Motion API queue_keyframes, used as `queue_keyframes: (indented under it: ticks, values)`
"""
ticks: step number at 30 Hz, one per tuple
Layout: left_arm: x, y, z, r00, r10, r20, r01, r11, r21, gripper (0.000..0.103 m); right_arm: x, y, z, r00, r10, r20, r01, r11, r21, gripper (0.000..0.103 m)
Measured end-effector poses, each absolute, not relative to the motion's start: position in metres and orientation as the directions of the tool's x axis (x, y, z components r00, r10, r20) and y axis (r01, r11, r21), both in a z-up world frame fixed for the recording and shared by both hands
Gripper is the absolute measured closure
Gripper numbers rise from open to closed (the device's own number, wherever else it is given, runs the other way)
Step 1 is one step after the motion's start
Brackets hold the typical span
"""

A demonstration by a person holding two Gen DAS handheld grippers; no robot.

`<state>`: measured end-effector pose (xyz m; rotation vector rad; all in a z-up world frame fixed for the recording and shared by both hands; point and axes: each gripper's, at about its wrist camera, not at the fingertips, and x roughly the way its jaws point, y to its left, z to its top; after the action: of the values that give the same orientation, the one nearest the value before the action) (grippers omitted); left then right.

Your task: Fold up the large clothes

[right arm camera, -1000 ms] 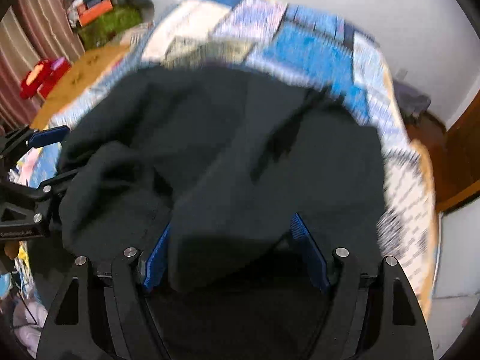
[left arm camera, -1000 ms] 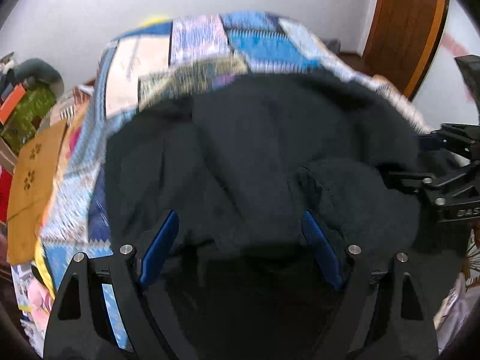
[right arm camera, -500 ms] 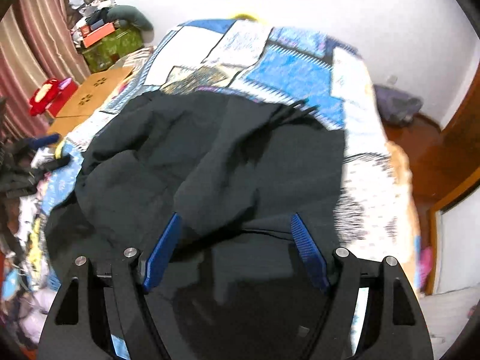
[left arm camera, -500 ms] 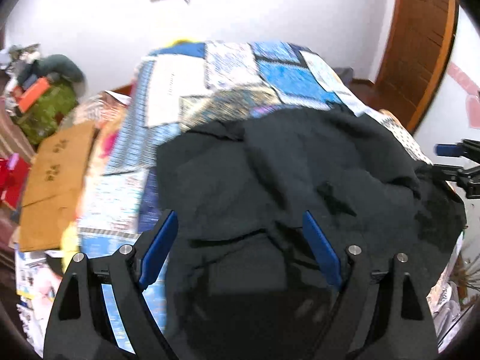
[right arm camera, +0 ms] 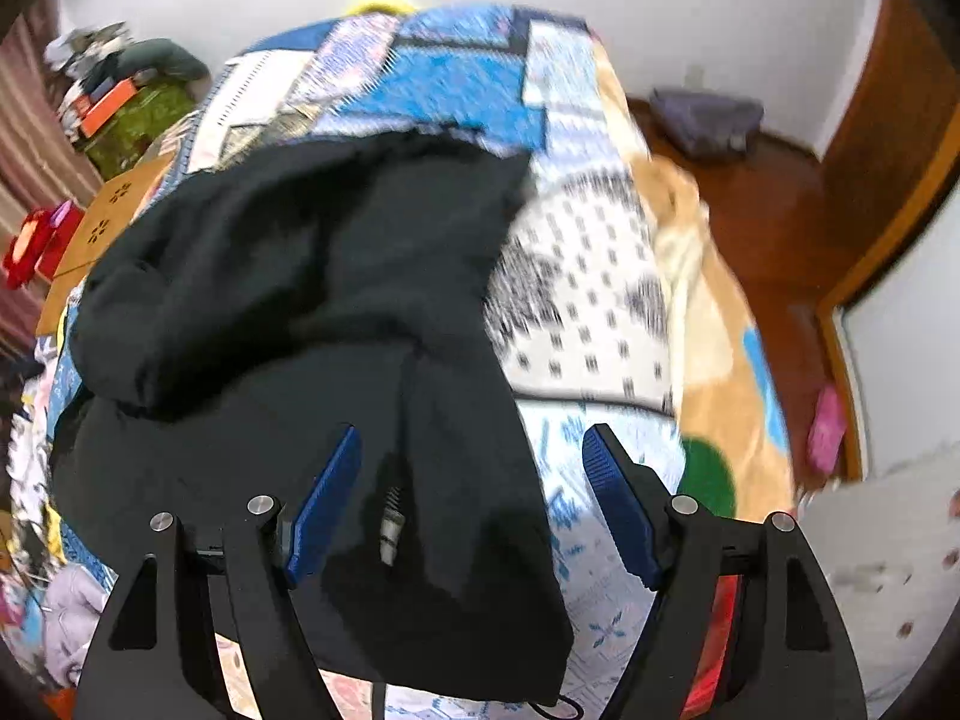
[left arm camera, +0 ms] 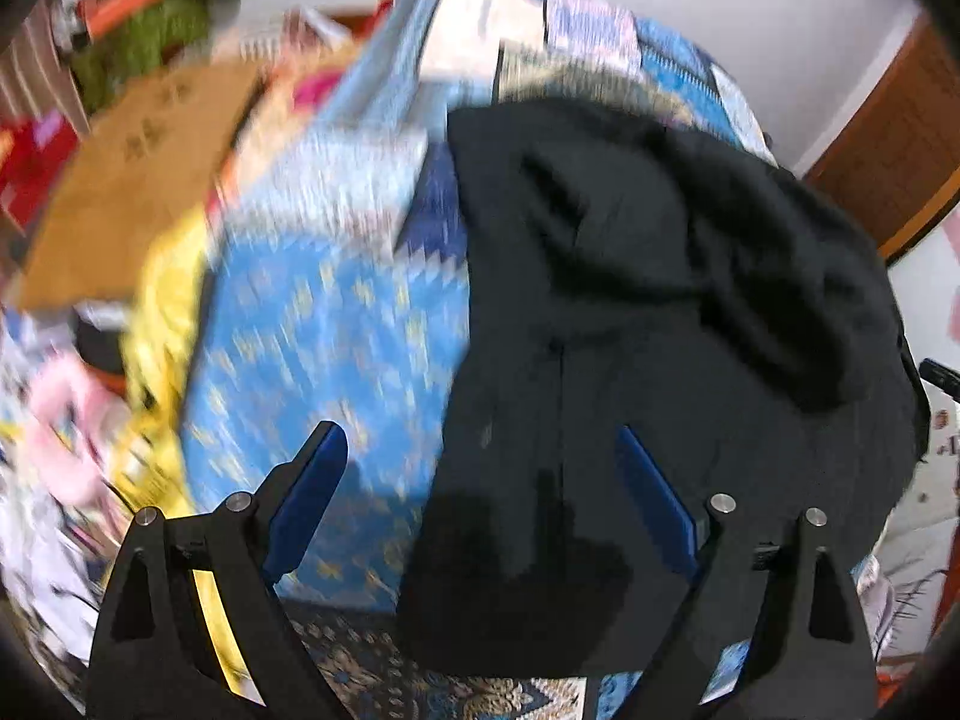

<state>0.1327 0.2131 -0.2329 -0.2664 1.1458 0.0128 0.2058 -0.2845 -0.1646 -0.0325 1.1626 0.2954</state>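
- Left gripper (left arm camera: 480, 492): we read its jaws as wide apart and opening further; the blue pads (left arm camera: 309, 495) press on nothing. One pad hangs over the bare quilt, the other over dark cloth, so the garment's left edge runs between them without being gripped.
- Right gripper (right arm camera: 471, 495): jaws stand well apart. The garment's right edge and a metal-tipped drawcord (right arm camera: 390, 519) lie between the pads, but we see no pad closing on cloth. We judge this gripper empty as well.
- Black garment (left arm camera: 660, 312): it lies on the patchwork quilt (left arm camera: 336, 312) of the bed, toward the near end, bunched into a narrow upright band. A thick rolled mass, possibly a hood or a folded-over sleeve, sits across the upper part (right arm camera: 252, 276). We cannot tell which.
- Progress, our judgement: the sides look brought inward, since quilt shows bare on both flanks of the garment. That suggests at least one lengthwise fold is done. The pile is lumpy and uneven, not a flat rectangle.
- Left to do, our judgement: flatten the rolled mass, square the edges, then fold the band crosswise into a compact stack.
- Surroundings: a cardboard box (left arm camera: 138, 192) sits beside the bed on the left; a wooden door (right arm camera: 894, 120) stands at the right. Both views are motion-blurred, so fine seams are unreadable.
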Motion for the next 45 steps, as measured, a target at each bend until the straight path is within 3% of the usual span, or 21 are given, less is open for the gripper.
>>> queue_keyframes:
  ticks: [5,9,12,14,16,18,22,29,34,39,45]
  values:
    - [0.124,0.213,-0.29,0.291,-0.227,-0.929,-0.177,0.942,-0.285,0.013,0.207,-0.295,-0.183,0.31,0.312,-0.898,-0.205,0.944,0.257,0.029]
    - [0.119,0.21,-0.297,0.291,-0.288,-0.912,-0.174,0.922,-0.347,0.017,0.202,-0.293,-0.181,0.292,0.358,-0.887,-0.234,0.926,0.297,0.03]
    - [0.115,0.206,-0.292,0.291,-0.325,-0.9,-0.14,0.916,-0.377,0.032,0.19,-0.29,-0.18,0.296,0.36,-0.885,-0.28,0.918,0.28,0.041]
    - [0.113,0.202,-0.288,0.297,-0.328,-0.897,-0.123,0.918,-0.376,0.057,0.185,-0.288,-0.179,0.309,0.366,-0.878,-0.283,0.917,0.282,0.05]
    - [0.111,0.201,-0.284,0.298,-0.327,-0.897,-0.124,0.918,-0.376,0.085,0.182,-0.287,-0.176,0.323,0.374,-0.87,-0.278,0.916,0.291,0.068]
    - [0.112,0.196,-0.274,0.313,-0.318,-0.895,-0.12,0.921,-0.37,0.087,0.185,-0.285,-0.171,0.337,0.386,-0.859,-0.271,0.913,0.304,0.094]
    - [0.114,0.179,-0.238,0.383,-0.304,-0.872,-0.076,0.931,-0.358,0.091,0.191,-0.278,-0.154,0.36,0.395,-0.845,-0.279,0.91,0.307,0.095]
    - [0.141,0.175,-0.138,0.571,-0.398,-0.718,0.01,0.878,-0.479,0.093,0.22,-0.254,-0.107,0.385,0.48,-0.788,-0.365,0.864,0.348,0.097]
    - [0.179,0.185,-0.1,0.643,-0.423,-0.639,0.025,0.845,-0.534,0.094,0.262,-0.232,-0.087,0.416,0.488,-0.768,-0.393,0.858,0.332,0.098]
    - [0.233,0.225,-0.1,0.698,-0.371,-0.612,-0.046,0.831,-0.555,0.094,0.315,-0.238,-0.083,0.456,0.481,-0.749,-0.328,0.873,0.361,0.099]
    - [0.301,0.265,-0.16,0.683,-0.28,-0.675,-0.209,0.81,-0.548,0.094,0.389,-0.248,-0.125,0.427,0.449,-0.785,-0.196,0.893,0.405,0.099]
